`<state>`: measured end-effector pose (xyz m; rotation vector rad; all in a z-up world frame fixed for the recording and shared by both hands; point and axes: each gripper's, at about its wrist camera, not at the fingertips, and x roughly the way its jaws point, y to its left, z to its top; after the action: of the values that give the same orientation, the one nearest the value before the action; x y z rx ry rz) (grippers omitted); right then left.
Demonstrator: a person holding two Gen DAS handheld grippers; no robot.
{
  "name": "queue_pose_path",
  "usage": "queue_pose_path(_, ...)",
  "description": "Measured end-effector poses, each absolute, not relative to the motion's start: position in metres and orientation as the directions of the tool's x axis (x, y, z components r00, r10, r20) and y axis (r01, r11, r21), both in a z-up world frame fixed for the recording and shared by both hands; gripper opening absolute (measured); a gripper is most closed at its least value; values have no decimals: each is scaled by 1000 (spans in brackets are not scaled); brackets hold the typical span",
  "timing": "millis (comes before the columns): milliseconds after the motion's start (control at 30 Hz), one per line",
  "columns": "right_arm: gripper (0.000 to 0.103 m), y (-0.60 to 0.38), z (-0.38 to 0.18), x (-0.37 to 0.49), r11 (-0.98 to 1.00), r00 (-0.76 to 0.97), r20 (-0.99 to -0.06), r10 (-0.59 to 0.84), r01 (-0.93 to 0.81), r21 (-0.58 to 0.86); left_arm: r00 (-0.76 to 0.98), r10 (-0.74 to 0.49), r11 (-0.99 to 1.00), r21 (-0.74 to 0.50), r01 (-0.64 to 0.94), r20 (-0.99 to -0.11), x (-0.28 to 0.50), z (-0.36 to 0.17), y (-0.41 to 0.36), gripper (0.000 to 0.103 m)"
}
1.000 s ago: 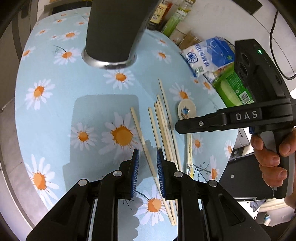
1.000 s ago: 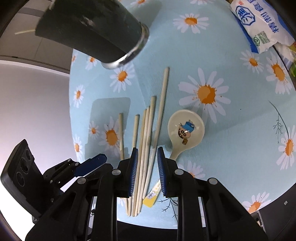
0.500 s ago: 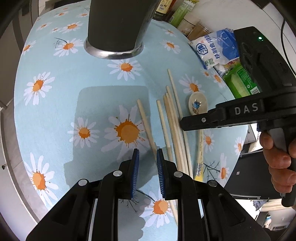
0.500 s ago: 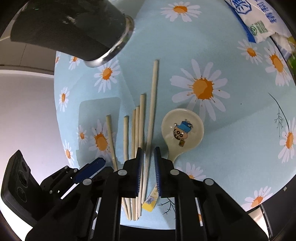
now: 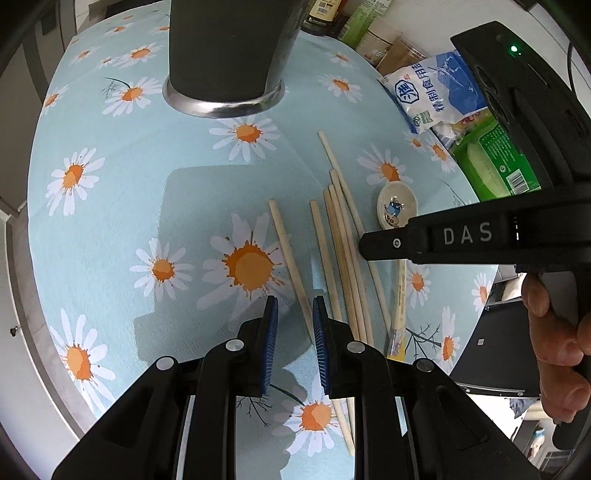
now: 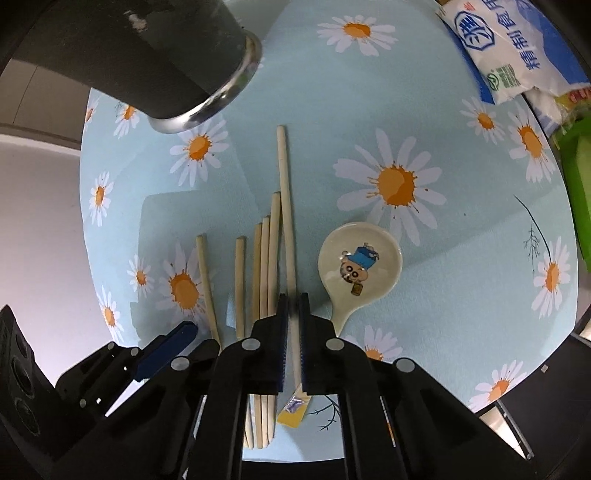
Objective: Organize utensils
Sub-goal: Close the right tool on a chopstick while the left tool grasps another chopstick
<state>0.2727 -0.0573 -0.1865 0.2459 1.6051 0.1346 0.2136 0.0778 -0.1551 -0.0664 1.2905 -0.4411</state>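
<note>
We hold the right tool (image 6: 291, 306) with its blue pads clamped together on the longest chopstick (image 6: 285, 206), the rightmost of the row. The left tool (image 5: 294, 325) hovers above the worktop with its pads slightly apart and nothing gripped; the leftmost chopstick (image 5: 286, 251) runs under the gap.

Six wooden chopsticks lie roughly parallel on the worktop (image 6: 369, 92). Just right of them rests a ceramic spoon (image 6: 360, 264) with a cartoon figure in its bowl. A small yellow packet (image 6: 291, 411) lies at the near ends of the sticks, by the worktop edge.

Beyond the chopsticks stands a dark holder cup (image 5: 227, 48) with a metal rim at its base. The worktop is round and covered in a light blue cloth printed with white-and-orange daisies.

At the far right edge lie a blue-and-white bag (image 6: 517, 51) and a green package (image 5: 495, 162); bottles (image 5: 332, 14) stand behind them. A hand (image 5: 557, 350) grips the right tool's handle. A pale wall and floor surround the worktop.
</note>
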Motion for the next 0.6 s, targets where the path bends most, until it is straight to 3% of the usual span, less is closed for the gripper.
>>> queue_pose_path(600,5,-92,-175,272,912,-38,-913,406,82,402,139,-285,947,-257,193,-948,226,-156,68,18)
